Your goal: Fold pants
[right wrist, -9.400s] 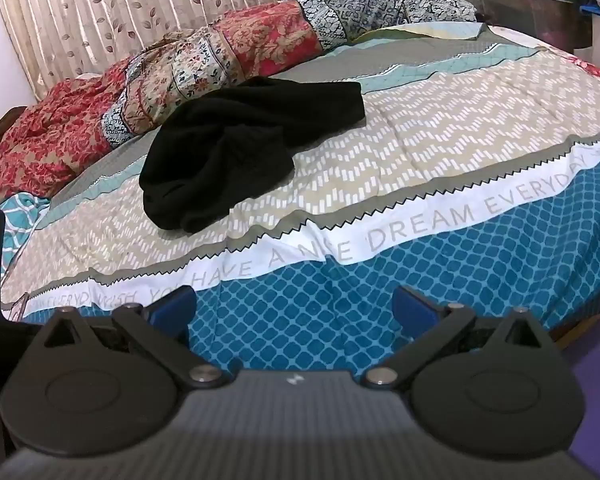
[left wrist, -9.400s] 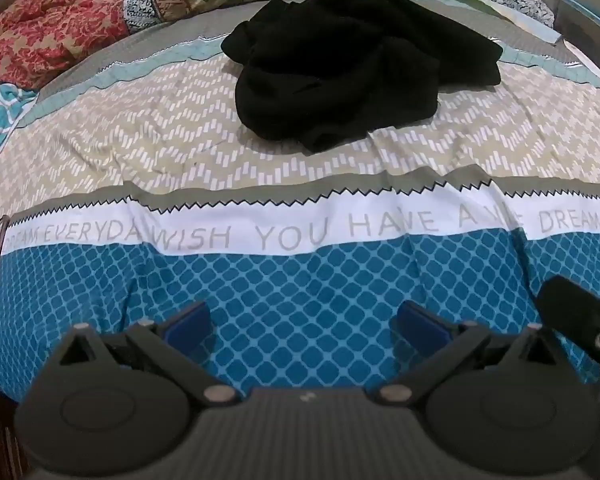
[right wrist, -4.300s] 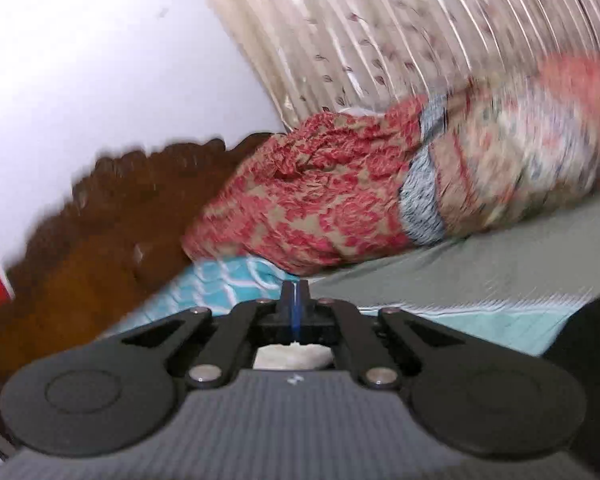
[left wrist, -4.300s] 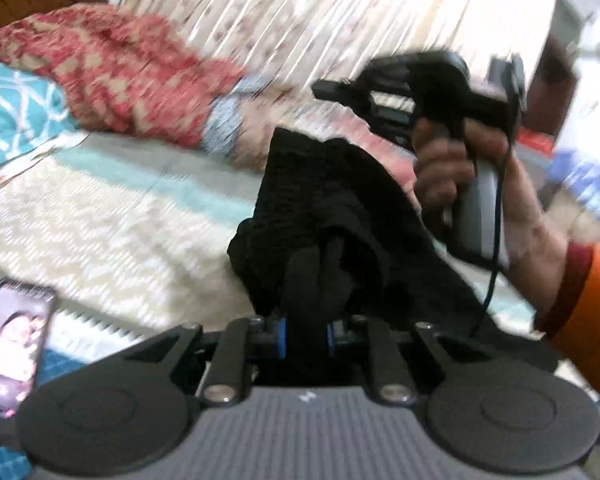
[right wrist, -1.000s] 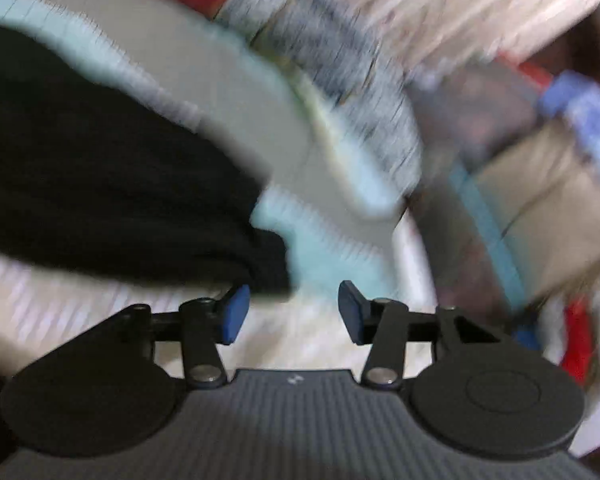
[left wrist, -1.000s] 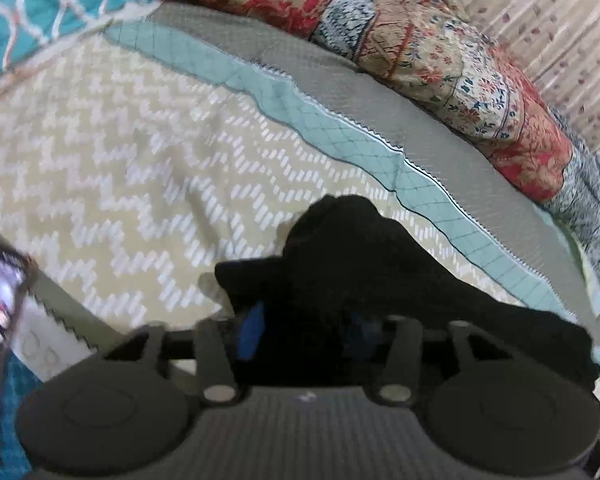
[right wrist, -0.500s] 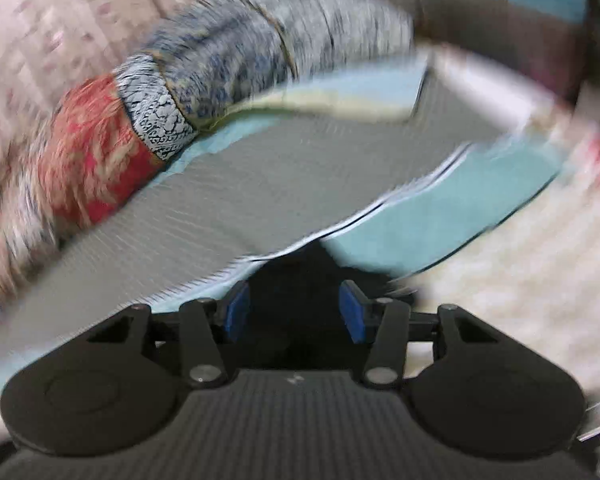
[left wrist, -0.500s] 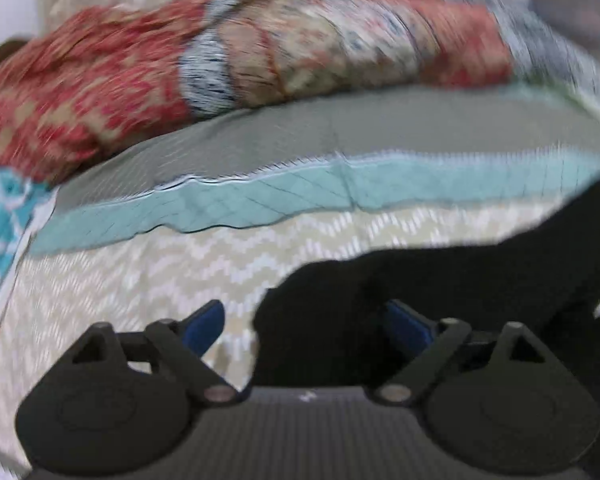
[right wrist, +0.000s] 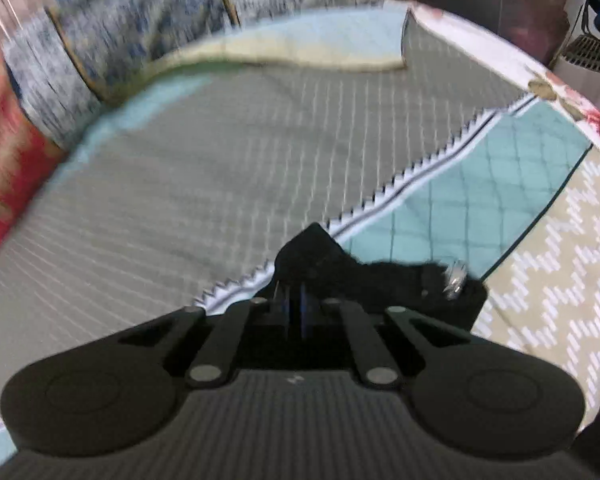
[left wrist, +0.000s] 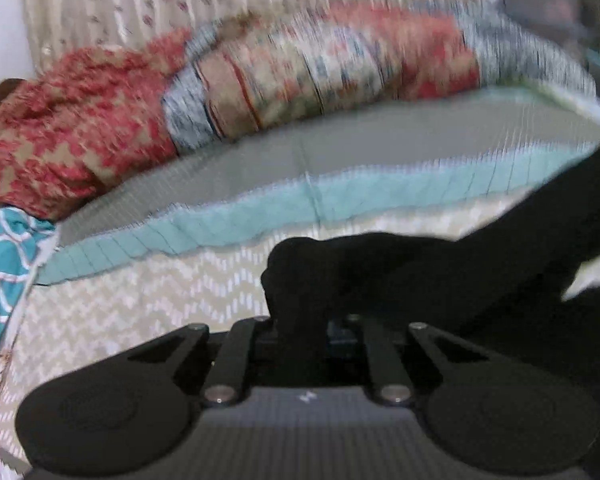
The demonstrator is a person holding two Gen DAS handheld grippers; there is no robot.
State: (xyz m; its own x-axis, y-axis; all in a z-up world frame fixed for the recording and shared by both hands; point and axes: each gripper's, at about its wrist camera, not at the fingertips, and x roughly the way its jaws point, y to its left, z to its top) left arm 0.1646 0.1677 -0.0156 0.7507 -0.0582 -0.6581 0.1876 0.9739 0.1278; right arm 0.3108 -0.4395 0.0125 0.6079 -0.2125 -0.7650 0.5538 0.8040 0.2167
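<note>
Both claws have just closed on the black pants [left wrist: 440, 276]: the left claw [left wrist: 300, 330] pinches a bunched fold, the right claw [right wrist: 294, 304] a corner. Beyond them the bed [right wrist: 180, 208] shows grey, aqua and beige zigzag bands, then patterned pillows [left wrist: 300, 76] and a pleated curtain [left wrist: 180, 4]. No writing is readable.

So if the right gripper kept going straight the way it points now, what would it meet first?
Probably the bedspread. The right gripper is already shut on a corner of the black pants, and beyond that corner lies the grey quilted band; depth is unclear.
</note>
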